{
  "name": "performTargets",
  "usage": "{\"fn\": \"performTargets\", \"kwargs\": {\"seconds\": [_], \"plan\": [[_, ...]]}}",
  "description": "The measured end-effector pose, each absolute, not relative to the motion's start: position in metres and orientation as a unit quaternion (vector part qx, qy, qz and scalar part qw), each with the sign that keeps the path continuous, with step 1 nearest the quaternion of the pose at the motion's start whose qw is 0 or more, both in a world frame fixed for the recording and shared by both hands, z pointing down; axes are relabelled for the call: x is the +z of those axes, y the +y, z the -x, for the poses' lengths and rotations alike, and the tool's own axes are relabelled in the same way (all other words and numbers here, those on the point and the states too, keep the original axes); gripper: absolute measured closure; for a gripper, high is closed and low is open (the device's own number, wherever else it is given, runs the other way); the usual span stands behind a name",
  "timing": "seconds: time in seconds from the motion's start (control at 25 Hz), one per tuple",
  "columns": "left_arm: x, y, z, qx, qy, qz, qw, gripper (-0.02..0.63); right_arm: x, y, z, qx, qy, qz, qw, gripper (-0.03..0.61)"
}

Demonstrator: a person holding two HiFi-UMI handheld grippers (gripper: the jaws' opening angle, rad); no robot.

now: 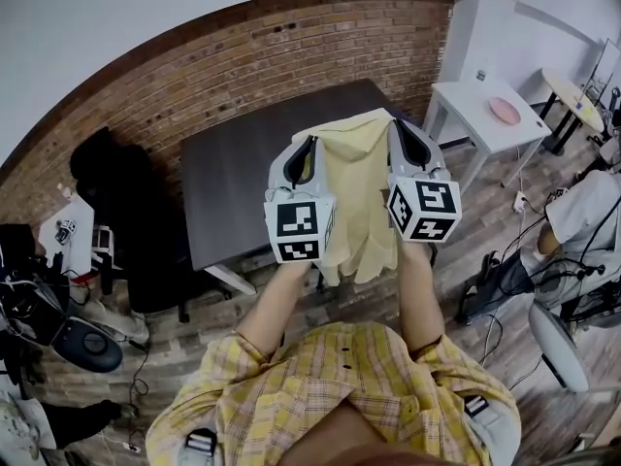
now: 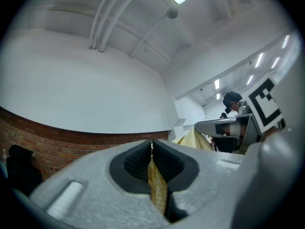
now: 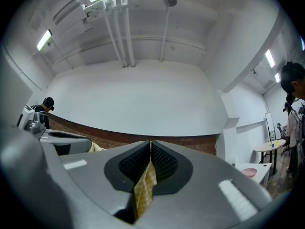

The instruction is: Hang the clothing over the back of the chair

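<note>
Fingers [image 2: 136, 160] of the left gripper [image 1: 307, 149] and of the right gripper [image 1: 402, 136] are each pinched shut on a top edge of the yellow clothing [image 1: 361, 207], which hangs spread between them above the near edge of the desk [image 1: 228, 178]. Lifting looks done; draping is not. A dark chair [image 1: 146, 250] stands off the desk's left side, well apart from the cloth, so the carry there is yet to do.

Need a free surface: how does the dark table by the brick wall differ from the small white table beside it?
The dark grey rectangular table is larger than the small white square table. The dark table shows no items; the white table holds a pink plate. Both have white legs.
</note>
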State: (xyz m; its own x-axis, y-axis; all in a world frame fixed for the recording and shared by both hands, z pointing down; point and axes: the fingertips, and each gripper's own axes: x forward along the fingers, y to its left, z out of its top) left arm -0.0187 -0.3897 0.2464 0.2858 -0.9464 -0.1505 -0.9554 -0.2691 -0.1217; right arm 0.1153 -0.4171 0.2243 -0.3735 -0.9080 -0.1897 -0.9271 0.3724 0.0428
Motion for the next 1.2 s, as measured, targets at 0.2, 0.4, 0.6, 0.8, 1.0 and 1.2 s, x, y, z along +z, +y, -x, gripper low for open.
{"fn": "performTargets", "kwargs": {"seconds": [0.2, 0.4, 0.6, 0.8, 1.0, 1.2], "plan": [[0.251, -0.405, 0.024, 0.023, 0.602, 0.794, 0.087, 0.601, 0.229, -0.435, -0.108, 0.066, 0.825, 0.558, 0.059, 0.565], [0.256, -0.427, 0.023, 0.021, 0.600, 0.797, 0.069, 0.600, 0.236, -0.456, -0.105, 0.058, 0.820, 0.567, 0.049, 0.563], [0.262, -0.449, 0.022, 0.016, 0.594, 0.803, 0.053, 0.600, 0.244, -0.476, -0.101, 0.050, 0.814, 0.578, 0.041, 0.563], [0.269, -0.466, 0.022, 0.015, 0.591, 0.805, 0.042, 0.601, 0.257, -0.496, -0.096, 0.038, 0.813, 0.581, 0.021, 0.563], [0.281, -0.481, 0.019, 0.011, 0.590, 0.807, 0.026, 0.600, 0.272, -0.512, -0.093, 0.025, 0.815, 0.578, 0.002, 0.563], [0.293, -0.495, 0.020, 0.002, 0.592, 0.806, 0.006, 0.600, 0.283, -0.524, -0.088, 0.013, 0.816, 0.578, -0.011, 0.563]]}}
